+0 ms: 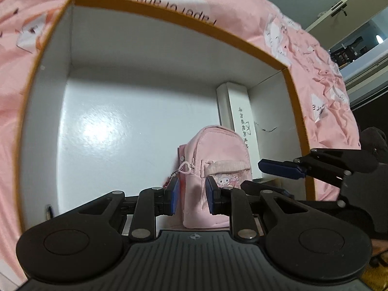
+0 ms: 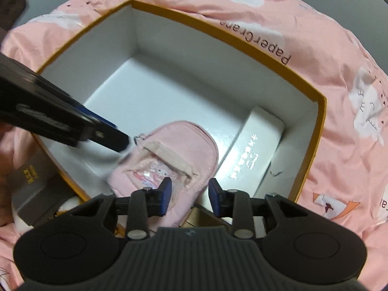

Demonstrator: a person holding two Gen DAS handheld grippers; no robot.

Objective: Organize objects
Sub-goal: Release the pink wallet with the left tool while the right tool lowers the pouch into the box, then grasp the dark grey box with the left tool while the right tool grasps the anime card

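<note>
An orange-rimmed cardboard box (image 1: 145, 48) (image 2: 157, 92) with a white inside lies on pink bedding. Inside it, near the front wall, stands a small pink backpack-shaped pouch (image 1: 223, 150) (image 2: 174, 140) with a cartoon print. My left gripper (image 1: 192, 194) is shut on the pouch's zipper side; in the right wrist view it (image 2: 121, 143) reaches in from the left. My right gripper (image 2: 190, 194) hovers over the pouch's bottom end. Its jaws stand apart and the right pad is clear of the fabric; the left wrist view shows it (image 1: 252, 174) beside the pouch. A long white carton (image 1: 238, 111) (image 2: 257, 145) lies along the box's right wall.
Rumpled pink bedding (image 2: 339, 145) with printed white patches surrounds the box. Outside its front left corner sits a grey box with gold characters (image 2: 31, 177) and a white and yellow soft item (image 2: 70, 203). A cabinet and window (image 1: 363, 24) stand beyond the bed.
</note>
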